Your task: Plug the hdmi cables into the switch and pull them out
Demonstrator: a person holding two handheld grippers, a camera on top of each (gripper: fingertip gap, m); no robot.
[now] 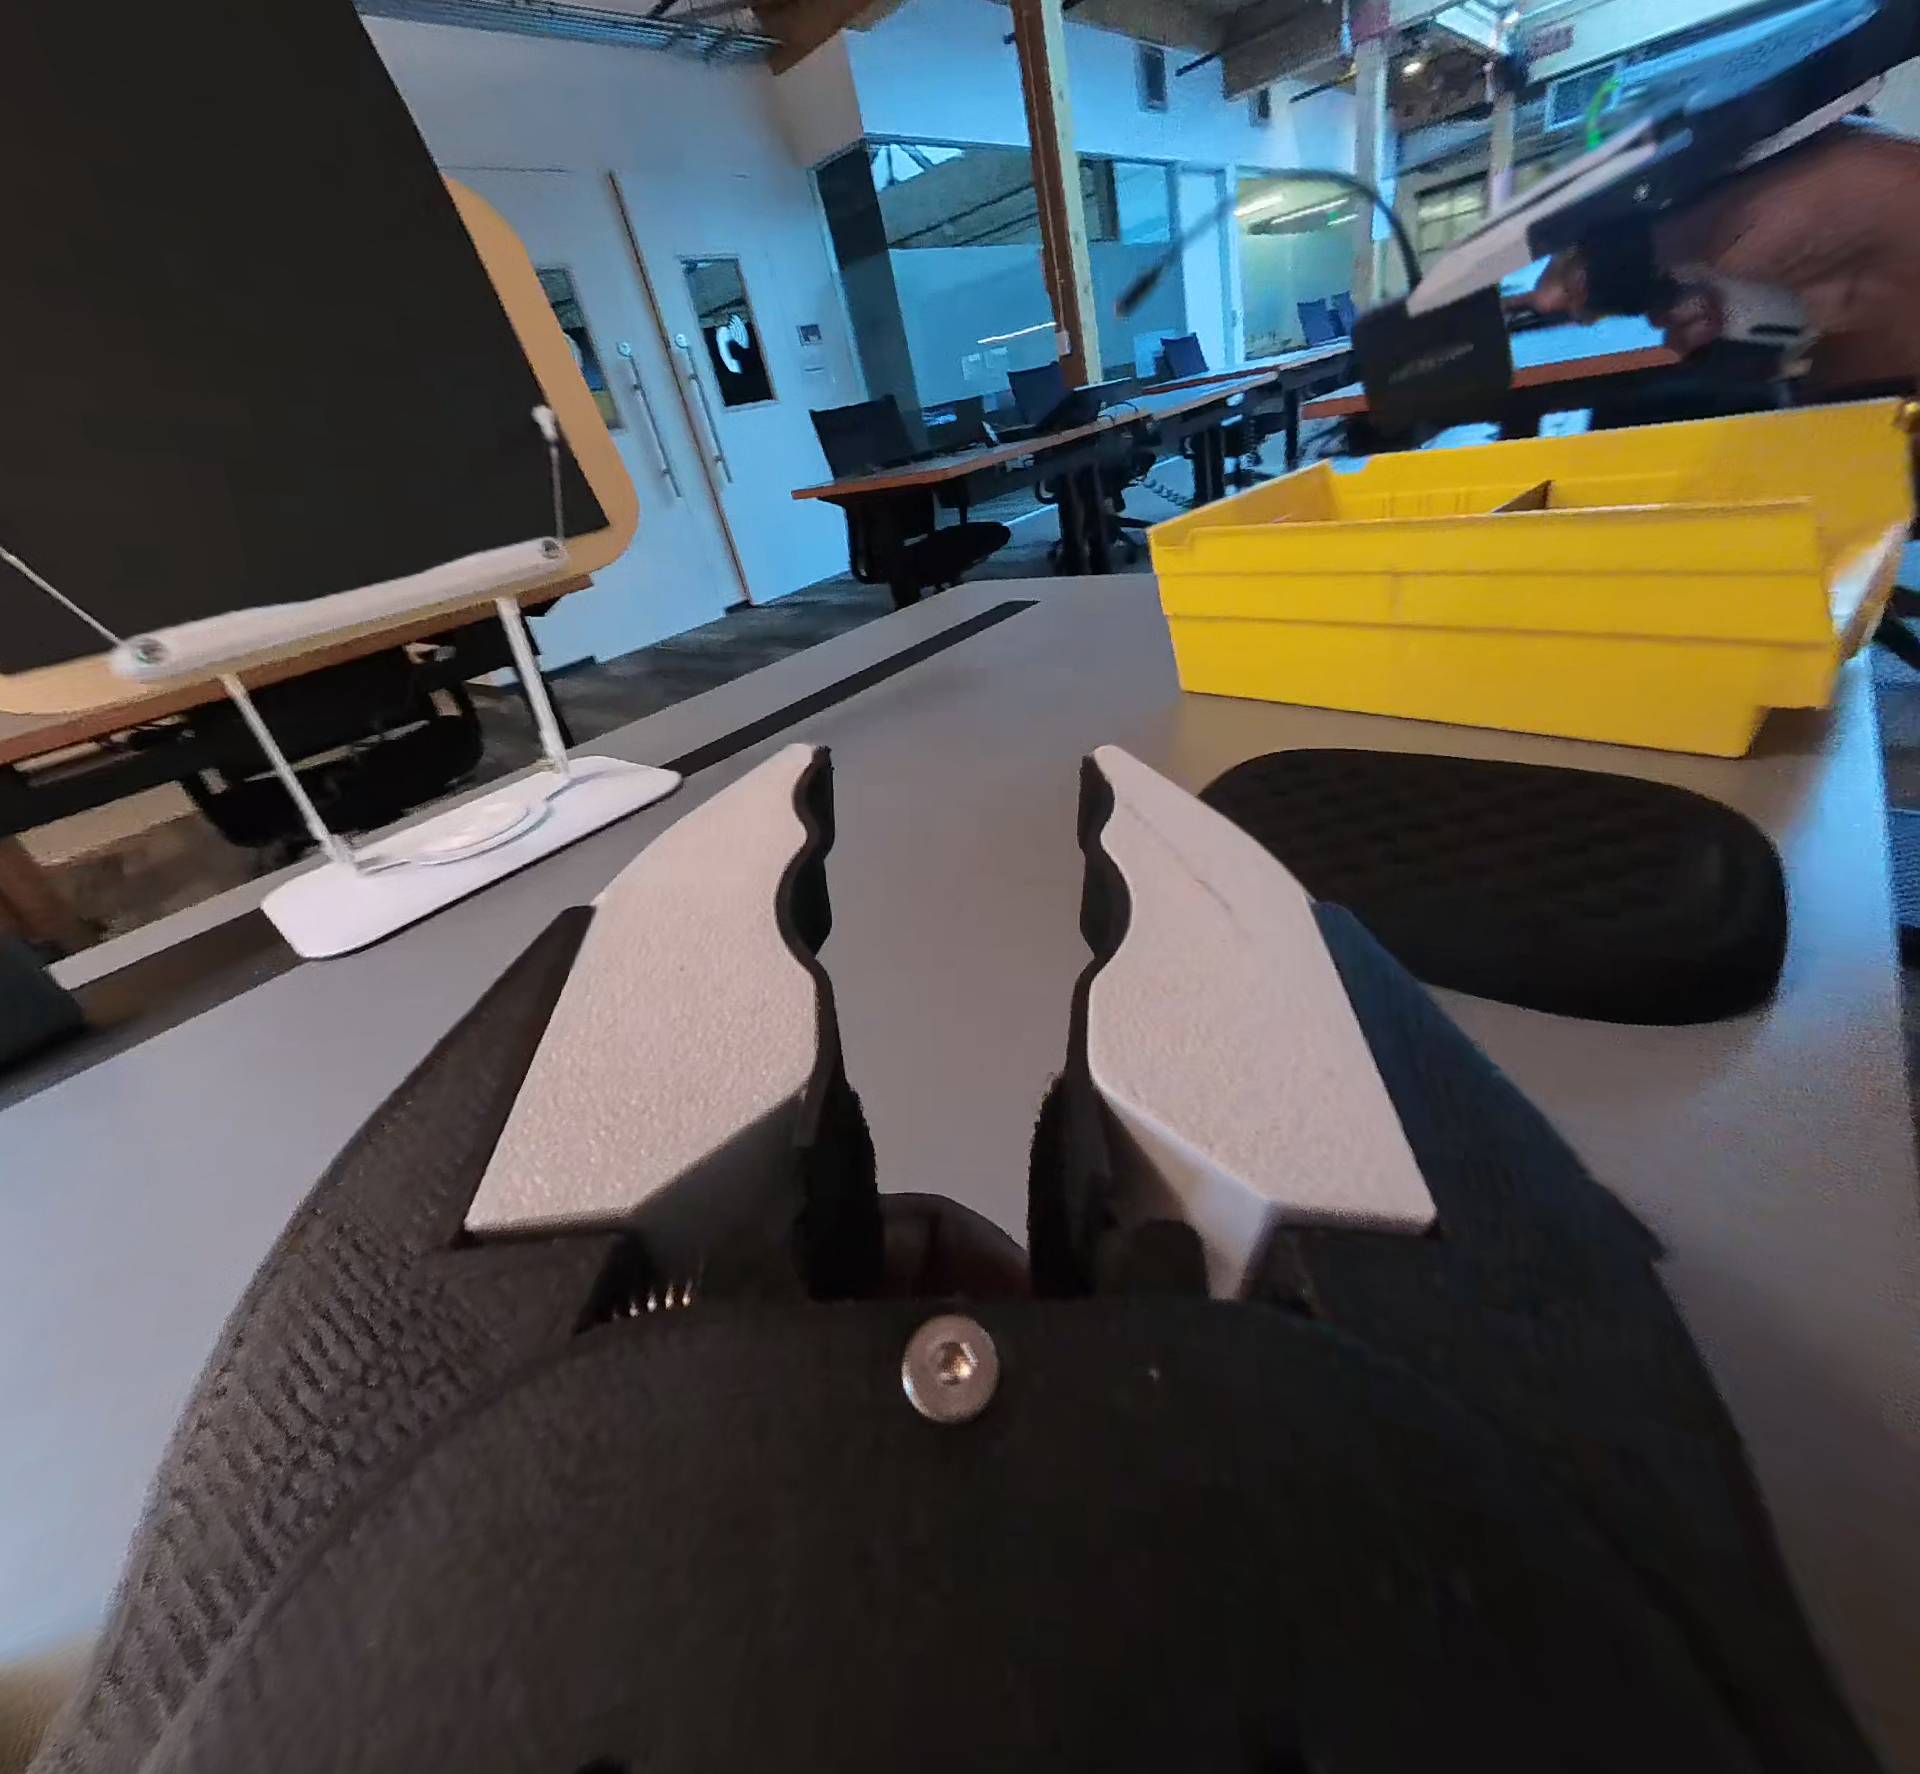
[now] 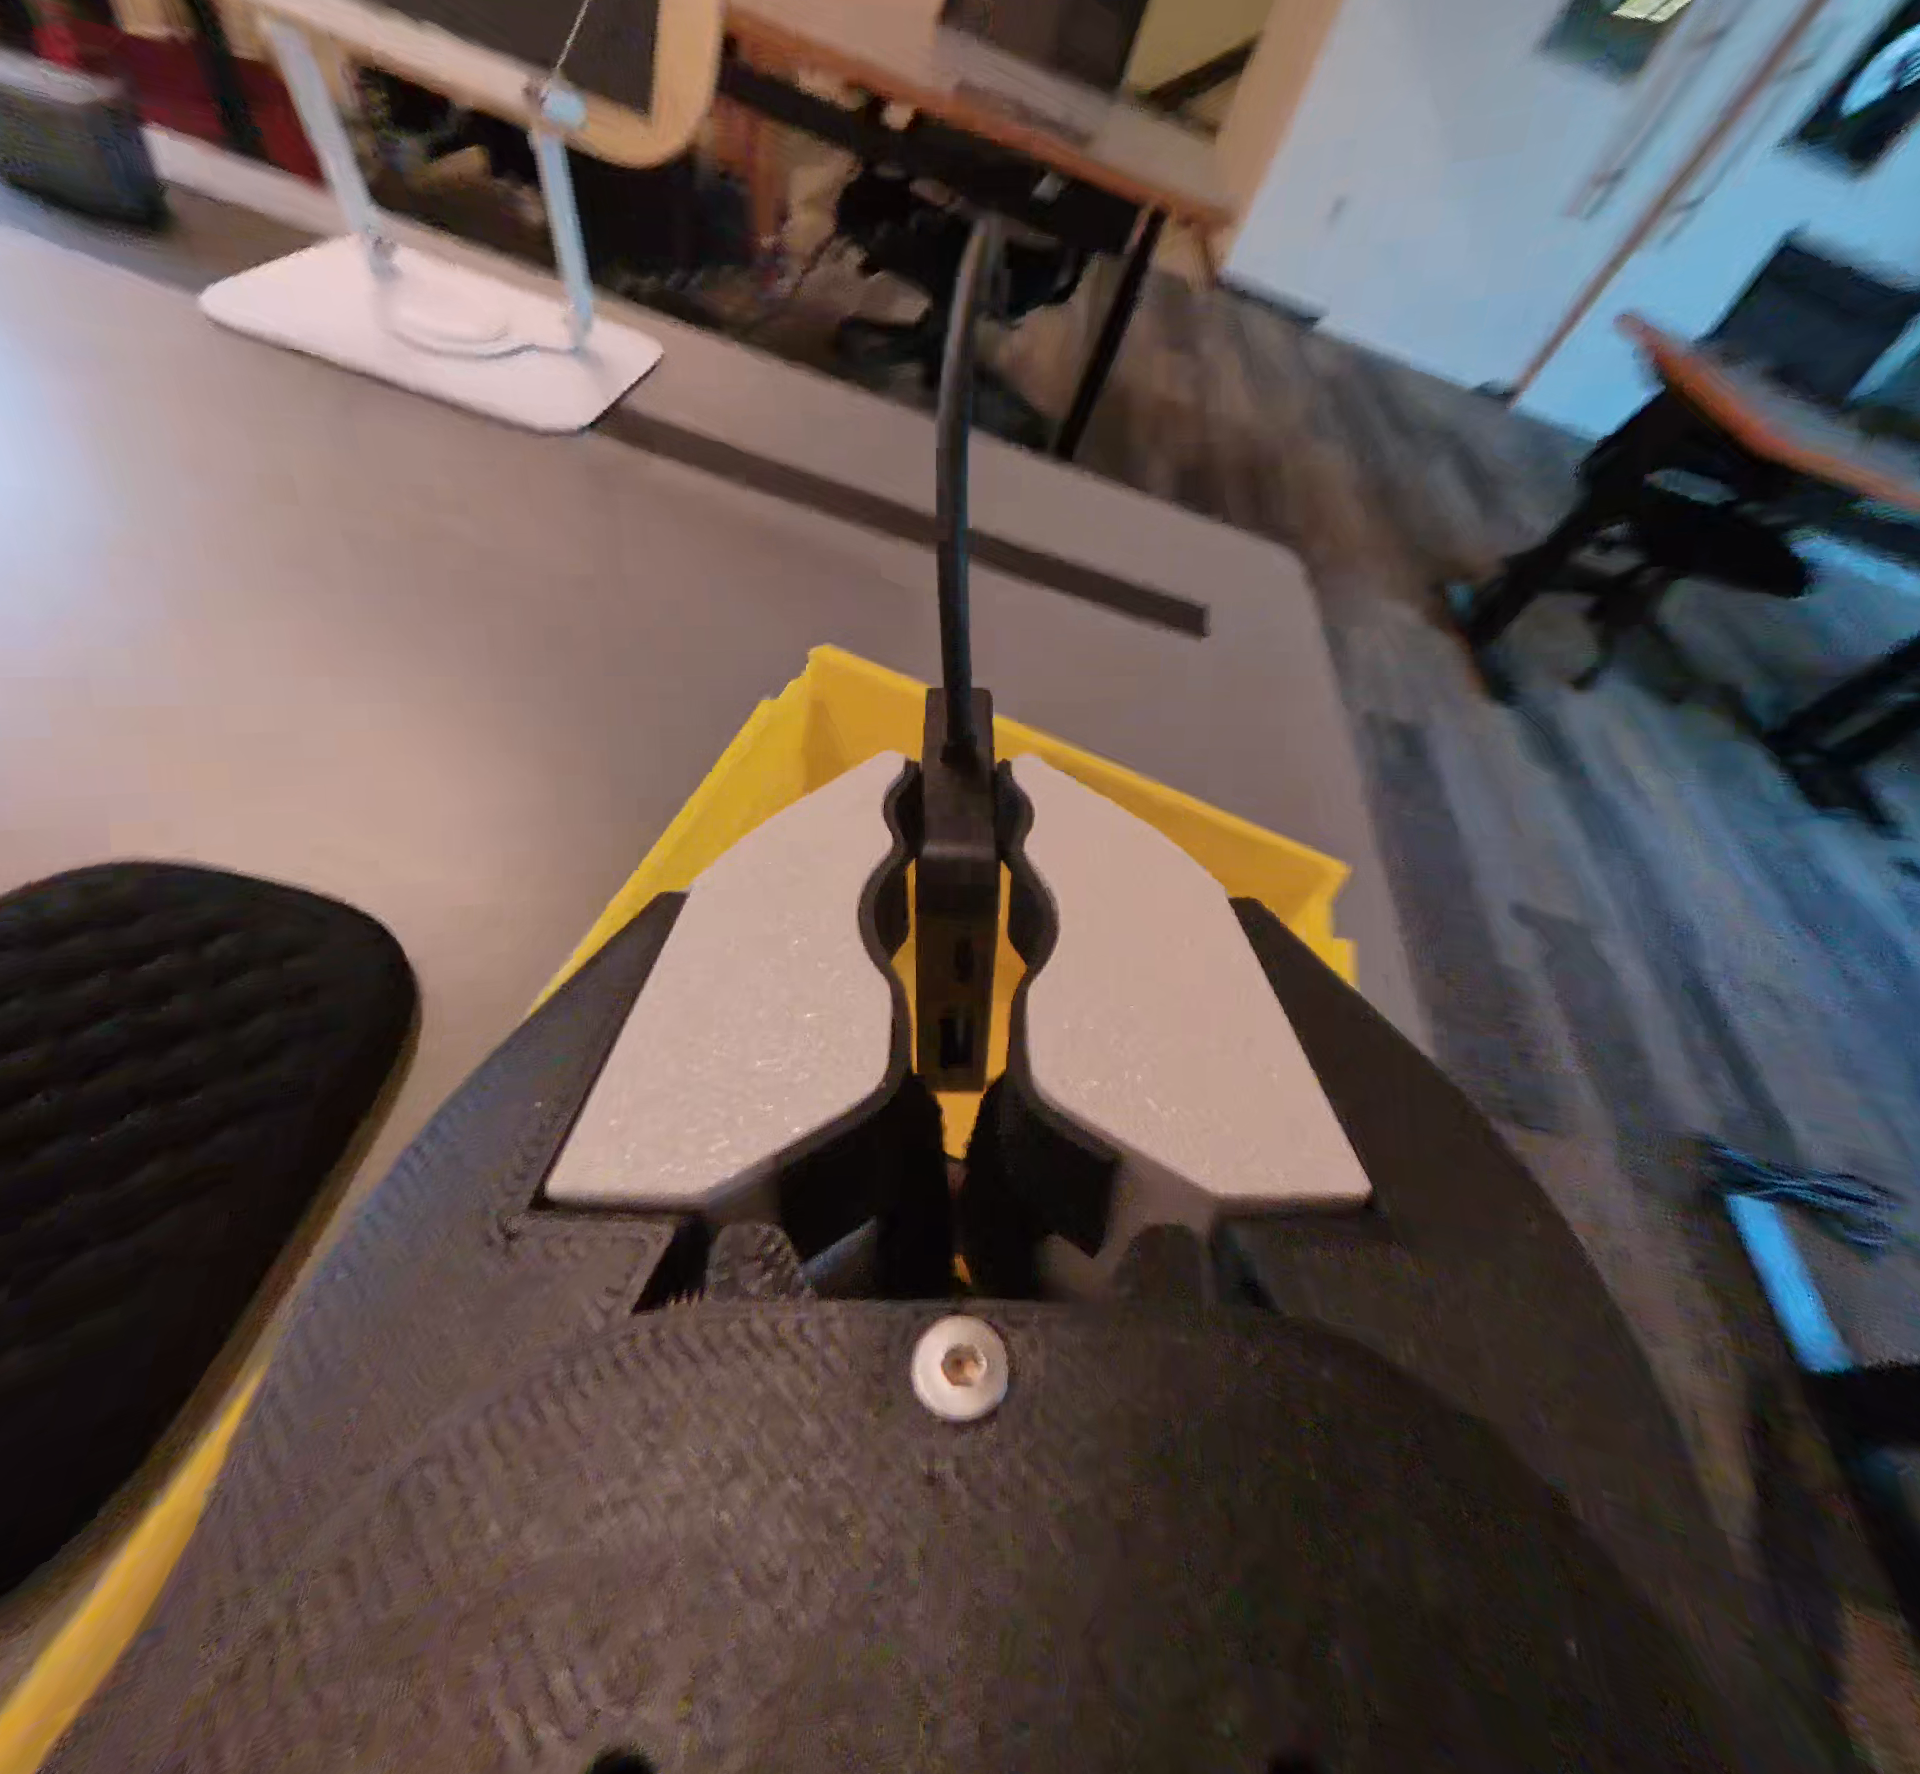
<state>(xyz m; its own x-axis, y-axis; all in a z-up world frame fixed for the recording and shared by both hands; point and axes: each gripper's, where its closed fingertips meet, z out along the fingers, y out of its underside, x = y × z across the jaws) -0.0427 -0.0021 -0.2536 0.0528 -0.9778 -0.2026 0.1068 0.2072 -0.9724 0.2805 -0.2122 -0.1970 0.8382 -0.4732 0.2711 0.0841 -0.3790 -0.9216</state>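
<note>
My right gripper (image 2: 956,768) is shut on a small black HDMI switch (image 2: 951,893) and holds it in the air above a yellow bin (image 2: 1195,820). A black cable (image 2: 951,477) runs out of the switch's far end and curves away. In the left wrist view the switch (image 1: 1434,363) hangs at the upper right with its cable (image 1: 1351,186) arcing up to the left. My left gripper (image 1: 956,779) is open and empty, low over the grey table (image 1: 935,685).
The yellow bin (image 1: 1507,602) stands at the table's right side. A black textured pad (image 1: 1507,872) lies in front of it, also in the right wrist view (image 2: 156,1153). A dark screen (image 1: 208,270) on a white stand (image 1: 468,841) is at the left. There is about 40 centimetres between the tips of the two grippers.
</note>
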